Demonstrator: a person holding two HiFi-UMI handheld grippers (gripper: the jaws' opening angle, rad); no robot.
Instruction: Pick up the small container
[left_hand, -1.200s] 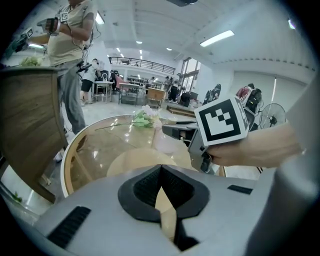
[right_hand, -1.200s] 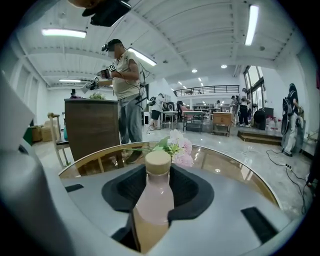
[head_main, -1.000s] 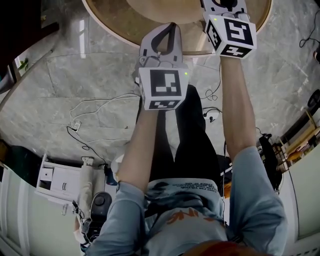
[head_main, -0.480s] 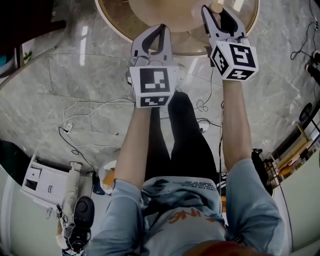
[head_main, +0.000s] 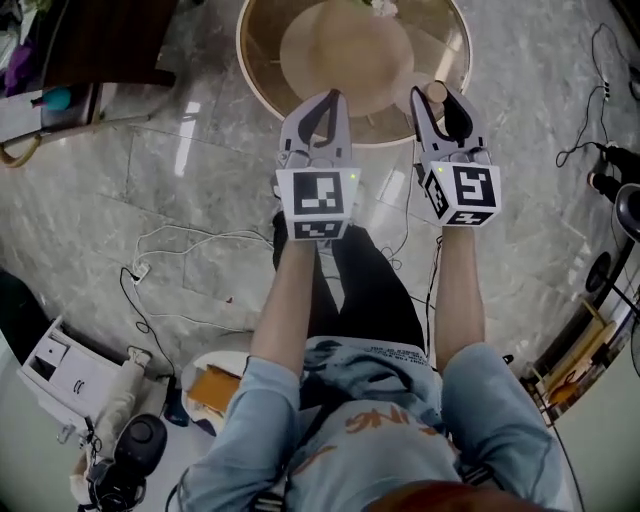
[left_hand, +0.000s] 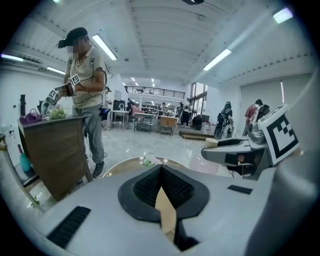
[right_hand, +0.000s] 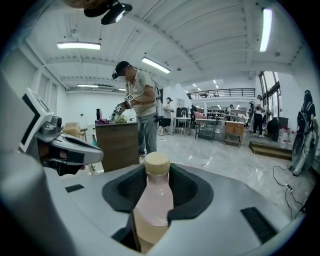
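Note:
The small container is a pale pink bottle (right_hand: 153, 202) with a tan cap, and my right gripper (right_hand: 156, 175) is shut on its body. In the head view its cap (head_main: 435, 92) shows between the right gripper's jaws (head_main: 436, 100), above the near rim of the round wooden table (head_main: 258, 80). My left gripper (head_main: 330, 100) hangs beside it on the left, level with it, its jaws together with nothing between them. In the left gripper view the pads (left_hand: 145, 187) meet at their tips, and the right gripper (left_hand: 235, 149) shows off to the right.
A small bunch of flowers (head_main: 380, 8) lies at the table's far side. Cables (head_main: 170, 235) trail over the marble floor at the left, near a white device (head_main: 60, 370). A person (left_hand: 85, 75) stands at a dark wooden cabinet (left_hand: 55, 145) across the hall.
The head view has shifted, so the whole round table now shows. Both grippers sit lower in the frame and closer together, at the table's near rim. The right gripper still holds the bottle.

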